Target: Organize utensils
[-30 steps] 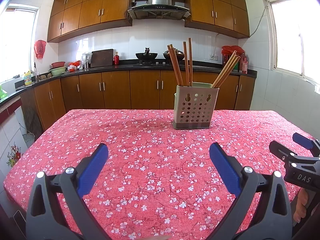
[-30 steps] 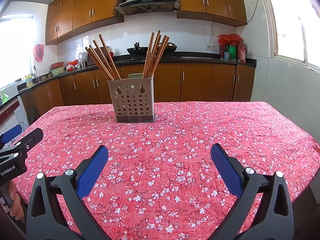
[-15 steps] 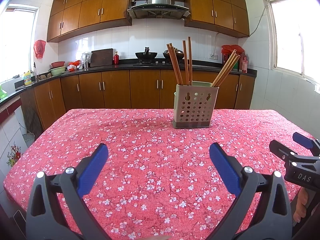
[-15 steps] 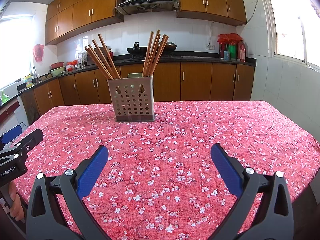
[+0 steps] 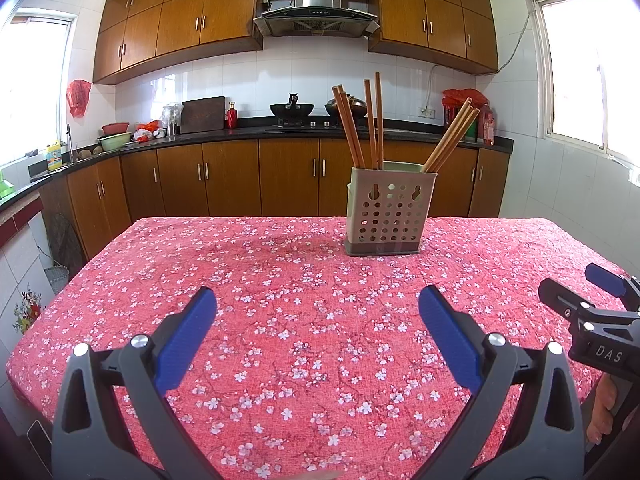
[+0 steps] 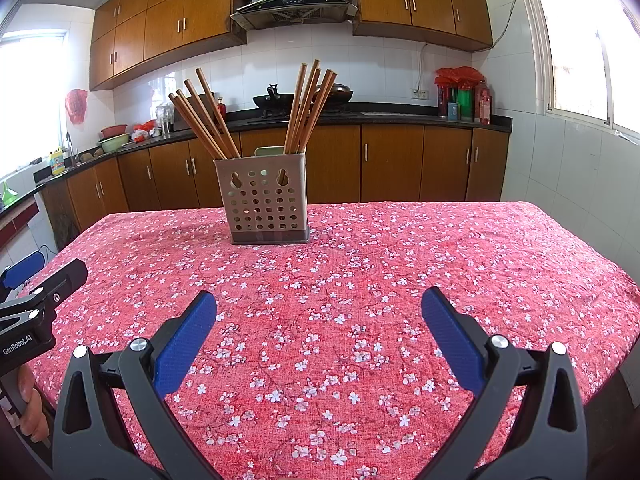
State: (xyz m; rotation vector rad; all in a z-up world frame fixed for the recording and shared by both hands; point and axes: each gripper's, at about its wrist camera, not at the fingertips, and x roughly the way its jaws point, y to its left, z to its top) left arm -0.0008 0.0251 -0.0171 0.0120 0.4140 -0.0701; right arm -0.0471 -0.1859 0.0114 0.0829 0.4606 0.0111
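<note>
A beige perforated utensil holder point(image 5: 386, 214) stands upright on the red floral tablecloth point(image 5: 280, 280), toward the far side. Several wooden chopsticks point(image 5: 370, 120) stick up from it in two bunches. It also shows in the right wrist view point(image 6: 266, 200) with the chopsticks point(image 6: 208, 116). My left gripper point(image 5: 318, 320) is open and empty, low over the near part of the table. My right gripper point(image 6: 320, 326) is open and empty, well short of the holder. The right gripper shows at the right edge of the left wrist view point(image 5: 592, 316).
The table's edges fall off at left point(image 5: 60, 308) and right point(image 6: 624, 300). Kitchen counters with wooden cabinets point(image 5: 224, 176), a stove with woks point(image 5: 298, 110) and a window point(image 6: 584, 40) lie beyond the table.
</note>
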